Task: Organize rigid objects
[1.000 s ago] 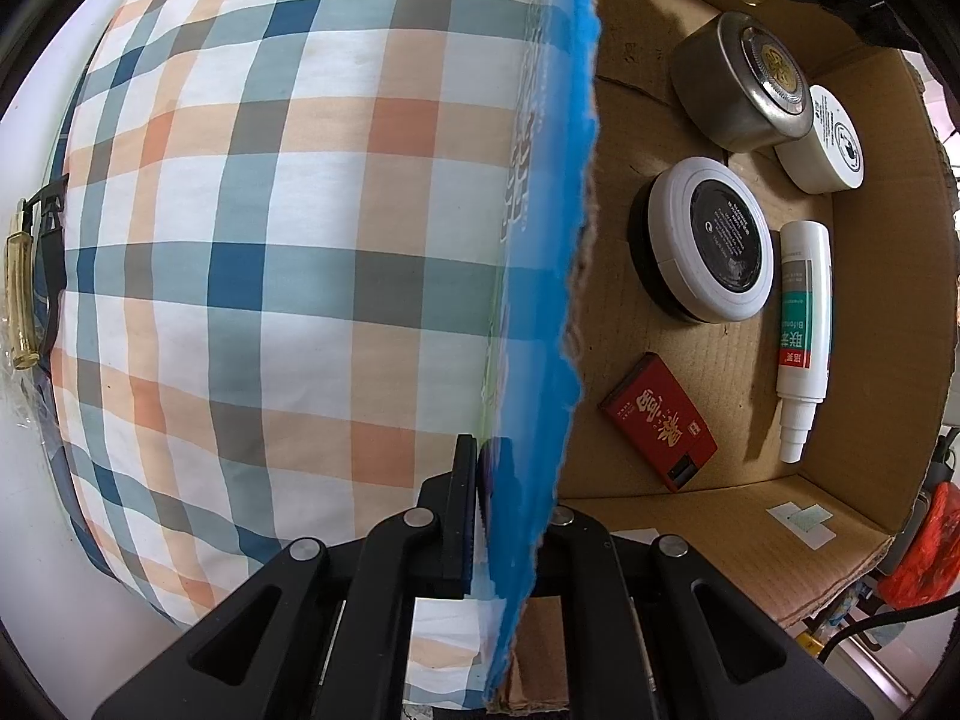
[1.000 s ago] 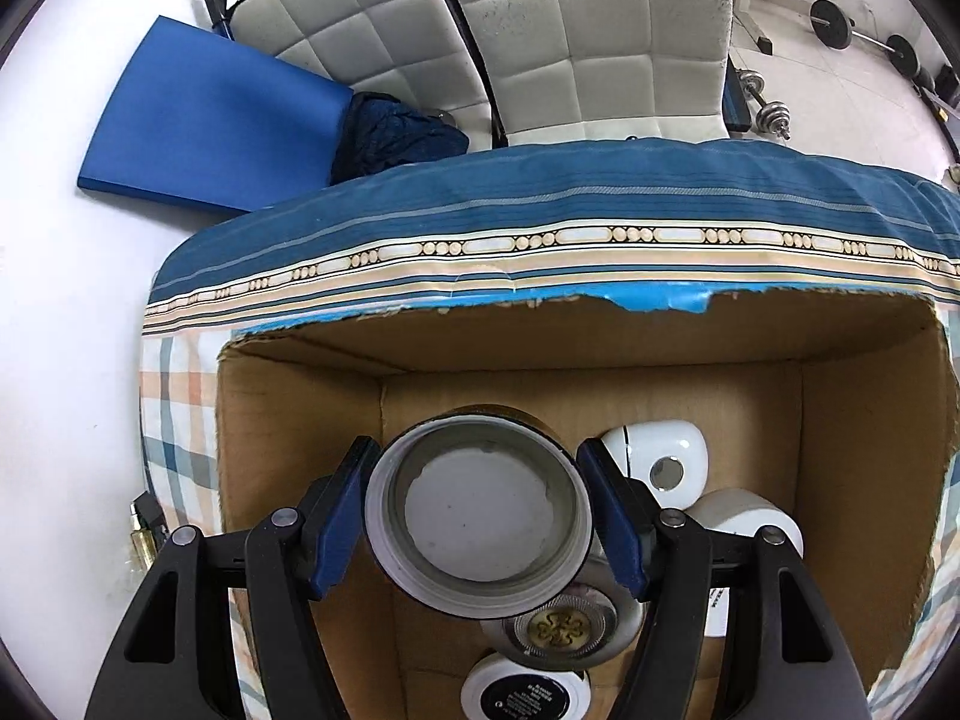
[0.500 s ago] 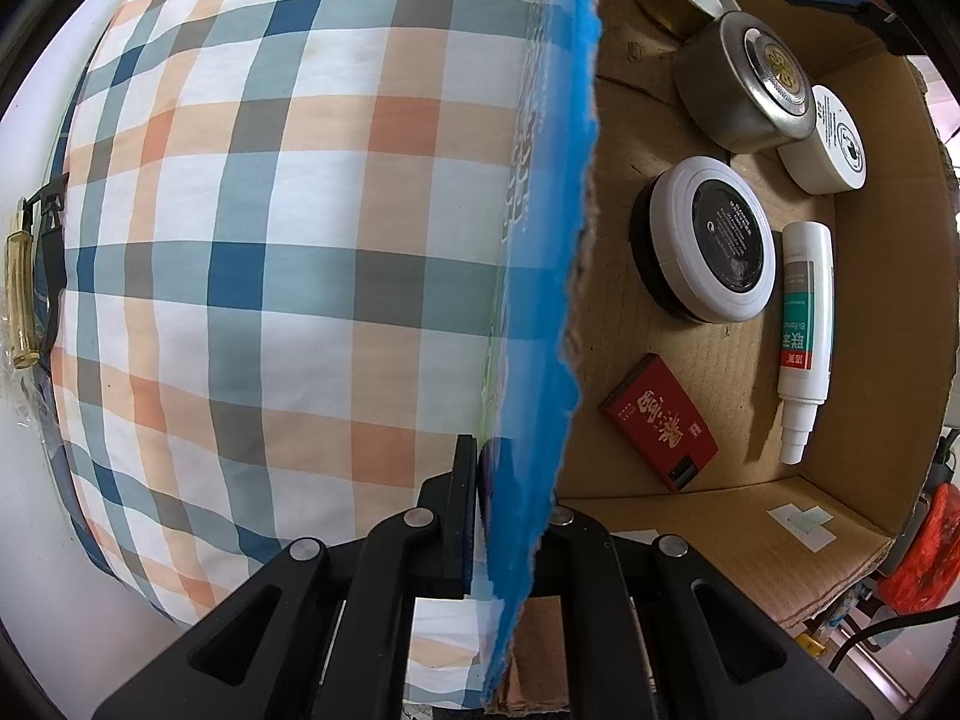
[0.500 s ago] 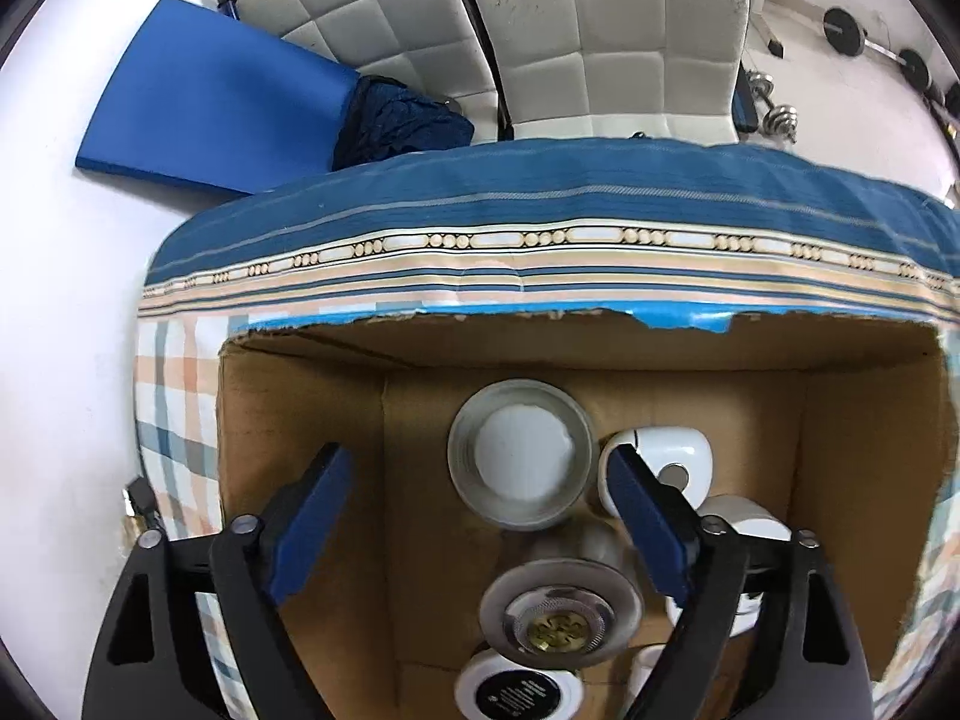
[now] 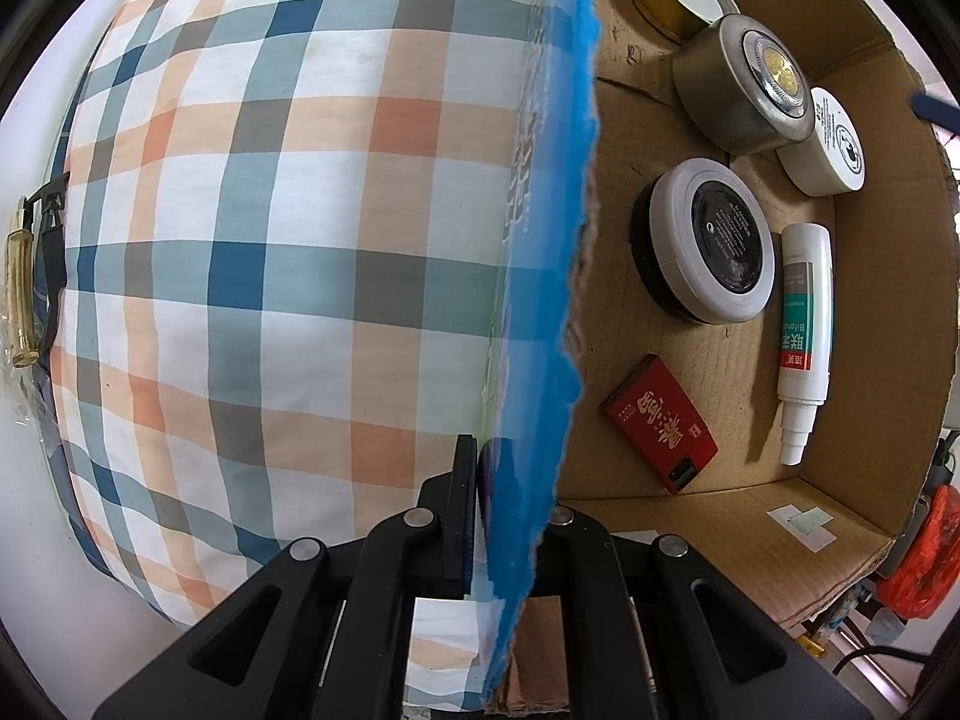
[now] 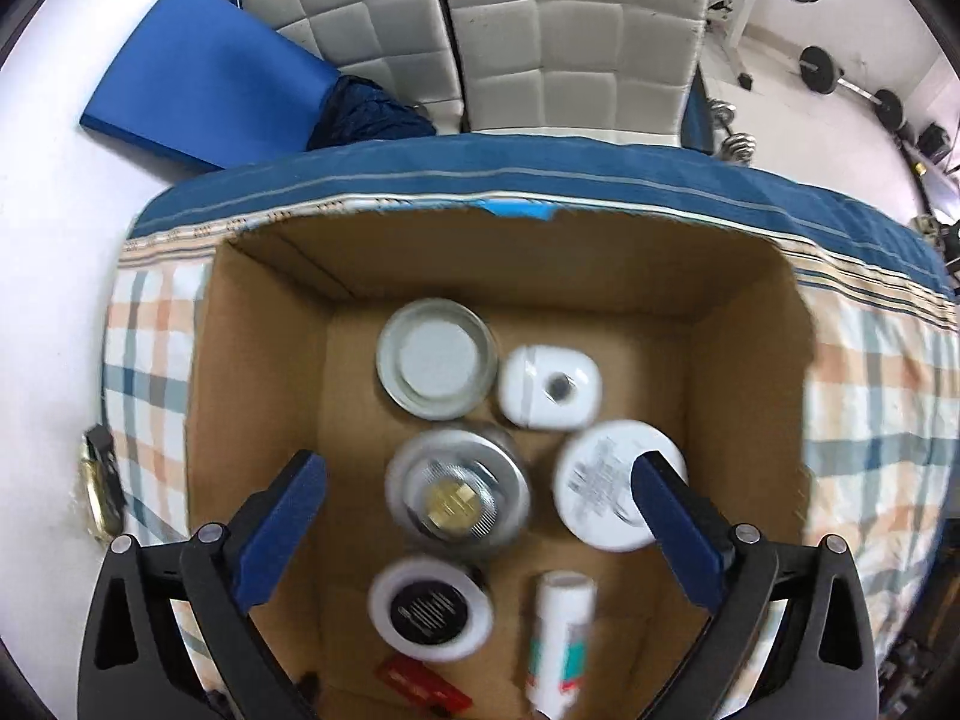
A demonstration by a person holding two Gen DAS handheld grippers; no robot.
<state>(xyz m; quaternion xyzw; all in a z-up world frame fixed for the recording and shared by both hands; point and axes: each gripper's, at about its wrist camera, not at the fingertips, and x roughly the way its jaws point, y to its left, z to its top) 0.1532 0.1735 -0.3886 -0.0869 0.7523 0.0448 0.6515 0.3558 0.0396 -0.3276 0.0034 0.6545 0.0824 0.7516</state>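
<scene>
My right gripper has just been opening, now wide and empty above the glass jar in the box; left gripper pinches the box wall.

The cardboard box stands on the cloth-covered table, directly beneath the right gripper. In it, ahead of the fingers, the open tin sits with the rounded case just to its right. Between the fingers lies the knobbed tin; the flat jar lies by the right finger. Nearer the gripper's body lie the ringed jar and the spray bottle, with the small packet nearest. Chairs stand beyond the table.
</scene>
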